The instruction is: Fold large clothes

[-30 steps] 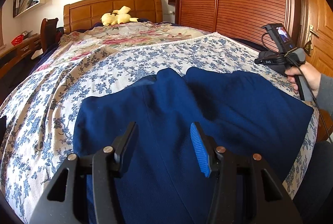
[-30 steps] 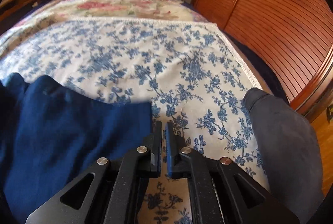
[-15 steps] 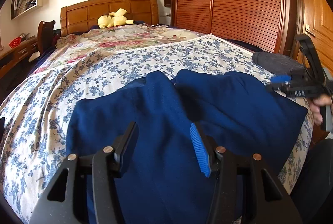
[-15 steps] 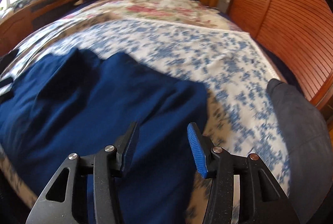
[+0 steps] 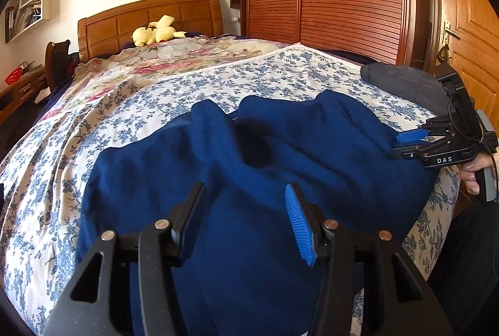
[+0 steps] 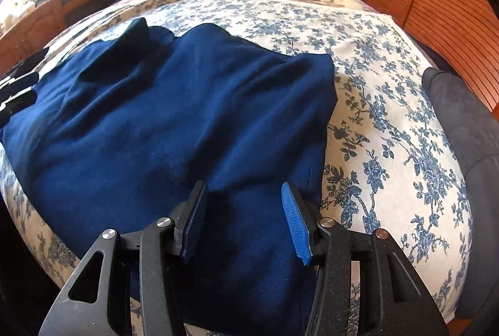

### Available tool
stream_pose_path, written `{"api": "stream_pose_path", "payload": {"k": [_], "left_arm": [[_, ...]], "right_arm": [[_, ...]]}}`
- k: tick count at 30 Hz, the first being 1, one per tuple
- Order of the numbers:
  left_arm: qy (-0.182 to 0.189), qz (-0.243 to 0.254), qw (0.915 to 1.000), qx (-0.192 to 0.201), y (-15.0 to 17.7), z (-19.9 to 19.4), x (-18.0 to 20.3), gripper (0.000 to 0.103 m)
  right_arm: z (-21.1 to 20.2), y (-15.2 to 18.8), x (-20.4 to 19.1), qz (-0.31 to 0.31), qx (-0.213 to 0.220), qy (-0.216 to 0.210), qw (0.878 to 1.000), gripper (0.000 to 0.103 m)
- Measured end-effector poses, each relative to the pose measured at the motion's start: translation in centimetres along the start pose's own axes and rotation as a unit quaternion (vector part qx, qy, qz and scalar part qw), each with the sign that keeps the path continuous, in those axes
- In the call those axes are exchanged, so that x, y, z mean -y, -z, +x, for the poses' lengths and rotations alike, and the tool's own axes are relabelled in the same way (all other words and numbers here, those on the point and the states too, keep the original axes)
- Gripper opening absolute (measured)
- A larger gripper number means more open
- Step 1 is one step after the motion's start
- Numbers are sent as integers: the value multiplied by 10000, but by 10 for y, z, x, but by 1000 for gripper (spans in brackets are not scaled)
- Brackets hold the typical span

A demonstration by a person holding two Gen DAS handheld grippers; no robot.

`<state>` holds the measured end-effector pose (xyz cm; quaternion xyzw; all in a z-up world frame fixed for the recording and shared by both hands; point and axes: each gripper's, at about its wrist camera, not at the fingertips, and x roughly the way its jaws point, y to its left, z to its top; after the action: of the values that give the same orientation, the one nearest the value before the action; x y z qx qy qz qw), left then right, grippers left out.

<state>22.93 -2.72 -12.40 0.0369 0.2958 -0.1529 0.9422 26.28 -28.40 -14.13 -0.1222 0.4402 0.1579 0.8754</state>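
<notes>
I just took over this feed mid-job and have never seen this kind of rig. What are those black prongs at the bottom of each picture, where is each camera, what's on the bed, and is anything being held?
The prongs are two-finger grippers that a person carries, one in each hand; a camera on each looks forward along its fingers. One picture comes from the left gripper, the other from the right gripper. The left view also shows the right gripper from the side, with the hand holding it. On the flowered bedspread lies a navy garment, with a dark grey garment beside it and a yellow plush toy by the headboard. Both grippers stand open over the navy garment; the right one's jaws have just been opening. Nothing is held.
</notes>
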Motion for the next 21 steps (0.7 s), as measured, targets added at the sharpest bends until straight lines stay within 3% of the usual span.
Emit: {"api": "stream_pose_path", "payload": {"k": [6, 14, 21], "left_arm": [[25, 0, 10000, 59, -1, -5, 10, 51], [-84, 64, 9999, 41, 6, -18, 22, 51], [-447, -197, 9987, -115, 20, -34, 13, 51]], "right_arm": [[-17, -8, -11, -138, 150, 142, 9997, 49], [-26, -12, -47, -312, 613, -383, 9969, 49], [2, -6, -68, -527, 453, -641, 9955, 50]]}}
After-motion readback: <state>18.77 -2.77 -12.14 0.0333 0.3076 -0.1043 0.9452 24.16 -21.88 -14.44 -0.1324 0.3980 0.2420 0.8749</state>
